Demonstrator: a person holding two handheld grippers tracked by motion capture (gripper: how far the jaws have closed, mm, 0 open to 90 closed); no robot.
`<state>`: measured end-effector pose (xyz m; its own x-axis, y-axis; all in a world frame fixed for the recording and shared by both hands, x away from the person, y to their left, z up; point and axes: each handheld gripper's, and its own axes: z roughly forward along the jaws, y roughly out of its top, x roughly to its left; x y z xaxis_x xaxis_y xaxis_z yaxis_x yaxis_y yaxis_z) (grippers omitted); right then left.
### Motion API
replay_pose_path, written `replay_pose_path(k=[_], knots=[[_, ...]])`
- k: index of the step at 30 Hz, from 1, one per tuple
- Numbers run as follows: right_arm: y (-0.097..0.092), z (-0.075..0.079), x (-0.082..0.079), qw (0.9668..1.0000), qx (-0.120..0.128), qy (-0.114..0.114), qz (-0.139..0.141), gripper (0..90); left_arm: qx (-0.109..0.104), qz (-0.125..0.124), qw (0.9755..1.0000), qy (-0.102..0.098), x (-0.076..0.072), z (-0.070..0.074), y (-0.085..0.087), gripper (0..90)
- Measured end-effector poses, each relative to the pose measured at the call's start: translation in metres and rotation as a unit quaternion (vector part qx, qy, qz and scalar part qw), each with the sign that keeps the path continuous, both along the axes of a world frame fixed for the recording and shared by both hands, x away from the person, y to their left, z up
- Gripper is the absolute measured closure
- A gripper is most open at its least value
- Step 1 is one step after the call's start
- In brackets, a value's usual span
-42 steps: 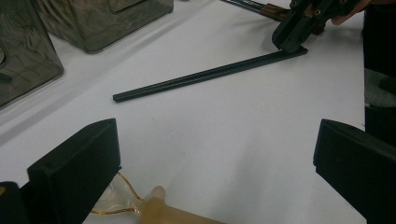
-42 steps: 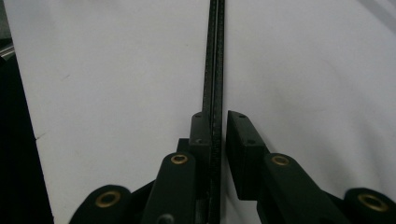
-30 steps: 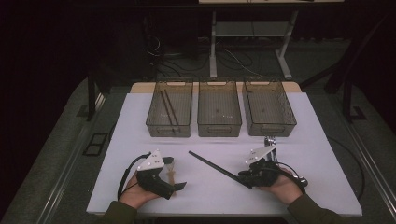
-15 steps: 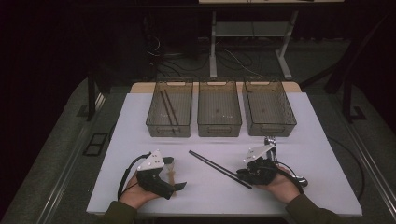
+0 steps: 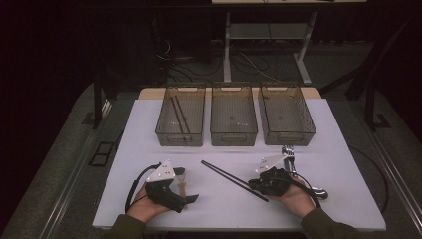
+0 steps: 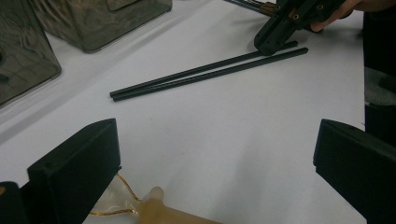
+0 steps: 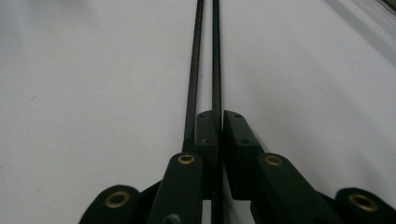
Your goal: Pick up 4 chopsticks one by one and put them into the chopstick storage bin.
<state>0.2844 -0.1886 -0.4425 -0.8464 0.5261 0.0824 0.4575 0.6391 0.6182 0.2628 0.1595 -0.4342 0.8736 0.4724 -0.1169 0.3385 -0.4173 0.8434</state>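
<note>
A pair of black chopsticks is seen lying slantwise on the white table, in front of the middle one of three clear bins. The right gripper is set at the near end of the pair, and its jaws have just been closing. In the right gripper view one chopstick is caught between the two pads, which are drawn almost together on it, while the other chopstick lies just outside the left-hand jaw, alongside it. Both sticks run straight away from the jaws, side by side.

The left gripper is held low over the table, well apart from the chopsticks, with its jaws spread wide and nothing between them. A pale spoon lies just beside this gripper. In the left gripper view the chopsticks are seen ahead of the open jaws, with the right gripper at their far end. Two more sticks lie in the left bin.
</note>
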Motion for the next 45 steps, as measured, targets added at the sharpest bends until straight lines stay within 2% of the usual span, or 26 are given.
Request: replay_pose_path(k=[5,13,23,35,45], knots=[[0.000,-0.001,-0.002,0.9999,0.000,-0.006,-0.010,84.3,0.000,0.000,1.0000,0.000,0.000,0.000,0.000,0.0],[0.001,0.000,-0.004,0.9999,-0.004,-0.016,-0.001,85.2,0.000,0.000,1.0000,0.000,0.000,0.000,0.000,0.0],[-0.001,0.000,-0.002,0.9999,0.002,-0.011,-0.005,85.2,0.000,-0.001,1.0000,-0.001,0.000,0.000,0.000,0.0],[-0.015,0.013,0.001,0.9985,0.048,-0.012,-0.024,85.2,0.000,-0.002,1.0000,-0.001,0.000,0.000,0.000,0.0],[-0.027,0.028,0.002,0.9944,0.099,-0.021,-0.030,85.2,0.000,-0.001,1.0000,0.000,0.000,0.000,0.000,0.0]])
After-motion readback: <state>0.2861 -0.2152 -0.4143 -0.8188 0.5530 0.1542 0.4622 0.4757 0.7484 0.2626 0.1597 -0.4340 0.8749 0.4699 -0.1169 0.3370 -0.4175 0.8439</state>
